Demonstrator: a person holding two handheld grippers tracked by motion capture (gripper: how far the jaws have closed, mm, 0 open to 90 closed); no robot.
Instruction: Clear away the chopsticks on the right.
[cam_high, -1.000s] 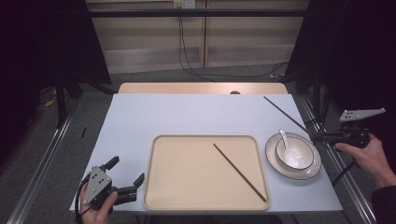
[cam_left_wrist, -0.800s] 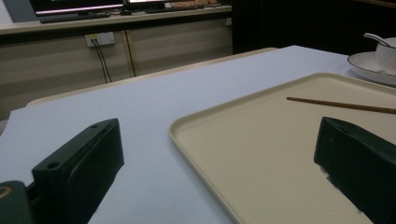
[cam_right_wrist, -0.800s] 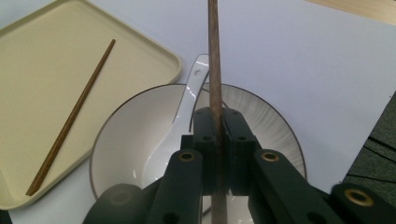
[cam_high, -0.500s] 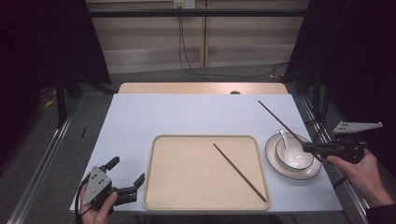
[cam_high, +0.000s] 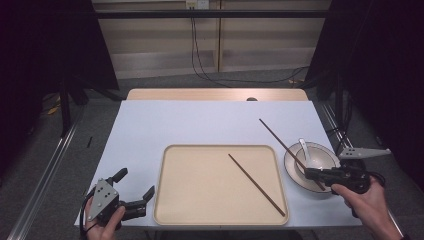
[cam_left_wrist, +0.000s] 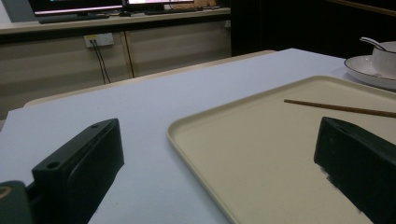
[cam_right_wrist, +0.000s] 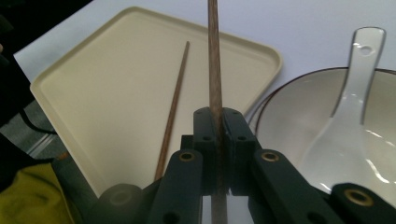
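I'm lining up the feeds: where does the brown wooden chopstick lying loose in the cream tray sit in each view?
High view: the loose brown wooden chopstick lies diagonally across the right half of the cream rectangular tray.
Left gripper view: far right, flat on the tray.
Right gripper view: left of centre, beside the second chopstick clamped in the right tongs.
Shared landmark: the tray's raised rim.

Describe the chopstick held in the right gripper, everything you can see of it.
The held chopstick is a thin, straight, dark brown stick, wood by its look. The right gripper is shut on it near one end. In the high view it slants up and left over the bowl's rim, its free end above the white tabletop.
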